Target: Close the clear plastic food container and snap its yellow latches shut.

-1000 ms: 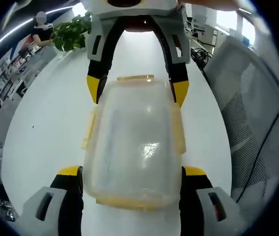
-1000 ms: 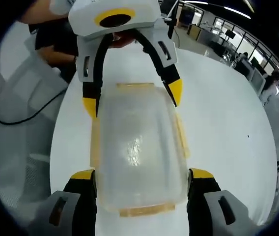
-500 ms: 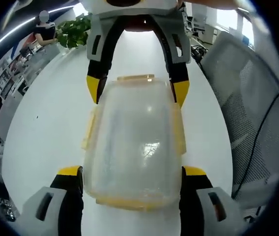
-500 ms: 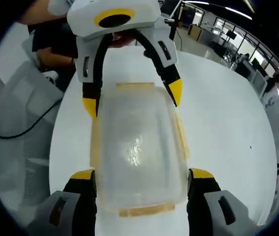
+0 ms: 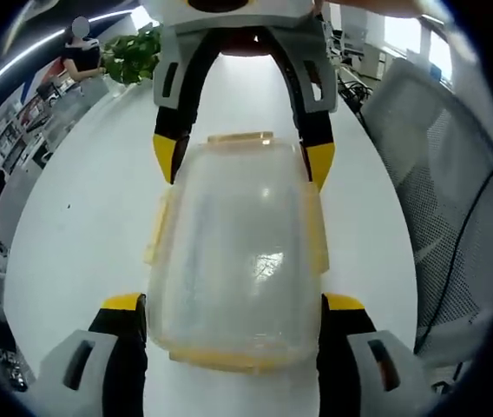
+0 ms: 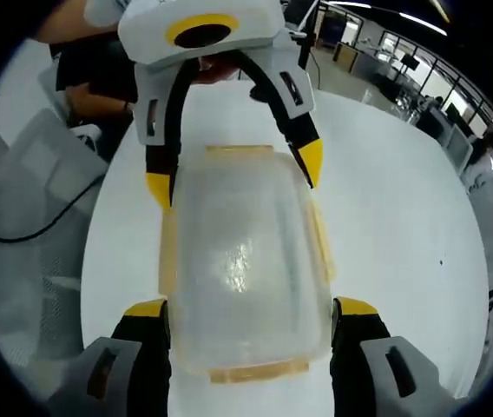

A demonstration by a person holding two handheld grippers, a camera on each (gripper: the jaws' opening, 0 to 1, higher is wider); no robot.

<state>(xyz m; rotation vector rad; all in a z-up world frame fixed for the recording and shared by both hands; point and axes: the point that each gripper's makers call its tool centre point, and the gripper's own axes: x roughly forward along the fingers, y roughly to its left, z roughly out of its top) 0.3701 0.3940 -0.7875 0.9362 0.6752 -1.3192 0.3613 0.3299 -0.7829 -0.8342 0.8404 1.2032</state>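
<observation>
— What is noted apart from the work itself?
— A white surface (image 5: 82,226) is seen, with a grey mesh chair (image 5: 442,182) beside it.
— Further off?
— A green plant (image 5: 134,54) and office desks (image 6: 420,74) are recorded.

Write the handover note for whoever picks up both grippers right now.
Left gripper: open, jaws straddling one end of the clear container.
Right gripper: open, jaws straddling the opposite end; it faces the left one across the box.
The container sits on the white table, lid already on top.
Yellow latches line the sides and ends; the side ones appear flared outward, though I cannot tell for certain whether any is snapped.
Left to do: press each latch down until shut, then check all four.
</observation>
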